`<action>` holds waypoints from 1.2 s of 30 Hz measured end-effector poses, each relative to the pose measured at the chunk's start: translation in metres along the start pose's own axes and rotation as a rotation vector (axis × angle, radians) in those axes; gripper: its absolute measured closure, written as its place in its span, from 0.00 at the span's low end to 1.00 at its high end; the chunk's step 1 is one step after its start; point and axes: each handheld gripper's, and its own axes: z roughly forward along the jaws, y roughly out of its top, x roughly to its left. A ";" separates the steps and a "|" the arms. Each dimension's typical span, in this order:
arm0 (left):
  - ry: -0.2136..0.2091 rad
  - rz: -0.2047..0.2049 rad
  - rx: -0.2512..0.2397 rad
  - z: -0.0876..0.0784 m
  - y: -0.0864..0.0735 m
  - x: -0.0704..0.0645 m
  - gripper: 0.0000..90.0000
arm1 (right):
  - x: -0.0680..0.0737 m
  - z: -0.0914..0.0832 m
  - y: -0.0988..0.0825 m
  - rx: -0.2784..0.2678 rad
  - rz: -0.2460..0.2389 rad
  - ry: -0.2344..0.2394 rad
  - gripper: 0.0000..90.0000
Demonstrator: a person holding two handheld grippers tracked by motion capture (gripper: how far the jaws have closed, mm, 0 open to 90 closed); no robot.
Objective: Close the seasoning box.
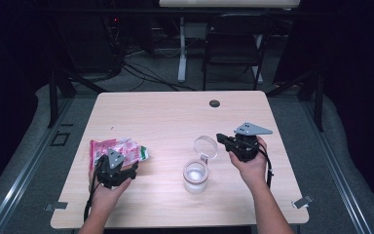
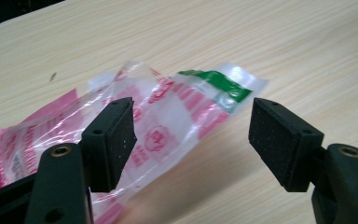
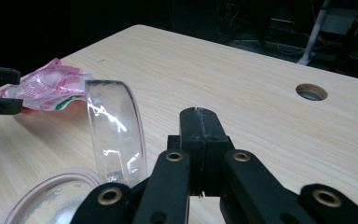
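A crumpled clear plastic bag printed in pink with a green strip lies at the table's left. My left gripper sits just in front of it, open; in the left gripper view the bag lies between and beyond the wide-apart pads, untouched by the right one. A clear glass jar stands mid-table with its hinged lid tipped up. My right gripper hovers just right of the lid, shut on nothing. In the right gripper view the closed tips sit beside the lid, above the jar's rim.
The wooden table has a round cable hole at the back middle. Metal clips sit on the front corners. A black chair and a desk leg stand on the floor behind the table.
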 end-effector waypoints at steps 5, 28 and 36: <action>-0.011 0.018 0.000 0.001 0.001 -0.007 0.35 | -0.001 0.000 -0.001 0.001 0.002 0.004 1.00; -0.030 0.019 -0.018 -0.001 0.003 -0.011 0.38 | 0.004 0.005 -0.002 0.017 -0.004 0.042 1.00; -0.037 0.026 -0.033 -0.002 0.004 -0.014 0.40 | 0.006 0.006 -0.002 0.025 -0.008 0.045 1.00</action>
